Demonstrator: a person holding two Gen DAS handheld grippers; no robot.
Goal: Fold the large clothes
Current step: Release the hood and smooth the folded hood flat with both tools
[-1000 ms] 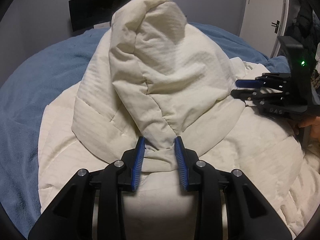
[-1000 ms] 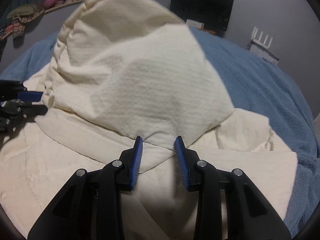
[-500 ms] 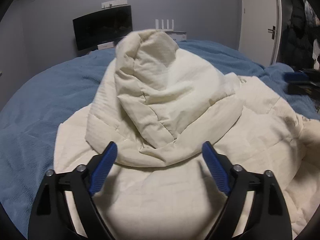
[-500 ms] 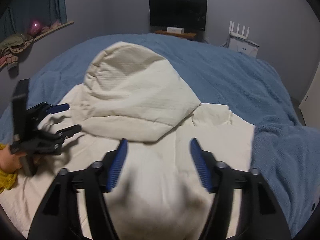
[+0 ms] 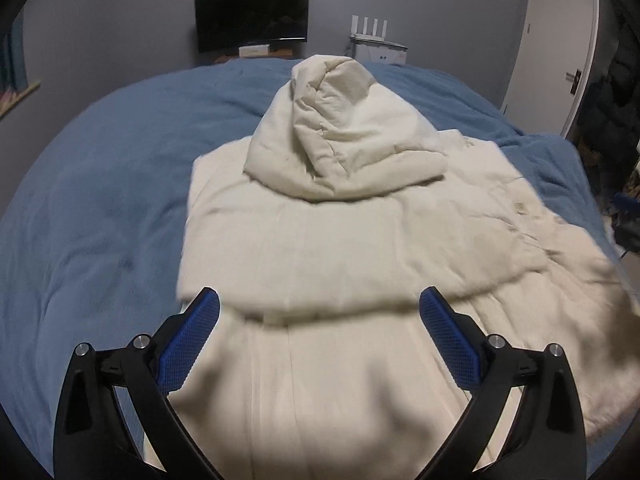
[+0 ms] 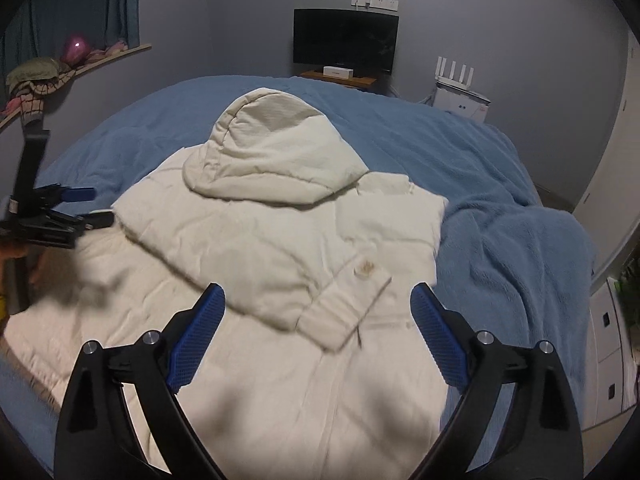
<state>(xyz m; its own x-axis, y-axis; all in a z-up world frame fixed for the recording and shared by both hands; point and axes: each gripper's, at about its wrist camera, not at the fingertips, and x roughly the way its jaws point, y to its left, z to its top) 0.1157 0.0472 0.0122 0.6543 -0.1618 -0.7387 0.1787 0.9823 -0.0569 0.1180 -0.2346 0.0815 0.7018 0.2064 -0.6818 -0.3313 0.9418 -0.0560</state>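
Observation:
A cream padded coat (image 5: 340, 248) lies on the blue bedcover (image 5: 104, 200), its hood (image 5: 344, 136) folded down onto the body. My left gripper (image 5: 319, 294) hovers above the coat's lower part. Its jaws are opening wide and hold nothing. In the right wrist view the coat (image 6: 248, 248) has a sleeve (image 6: 348, 300) folded across its front and the hood (image 6: 272, 152) lies flat. My right gripper (image 6: 318, 288) hangs over the sleeve's cuff, jaws opening, with nothing between them. The left gripper (image 6: 76, 204) shows at the coat's left edge, held by a hand.
A dark monitor (image 6: 346, 42) and a white router (image 6: 456, 76) stand at the far wall. A door (image 5: 556, 48) is at the right. A window ledge (image 6: 60, 72) holds clothes. White drawers (image 6: 608, 352) stand beside the bed. The blue bedcover (image 6: 500, 208) bunches at the right.
Both grippers have let go of the hood's edge, opened wide and pulled back and up. The hood has dropped flat onto the coat's body.

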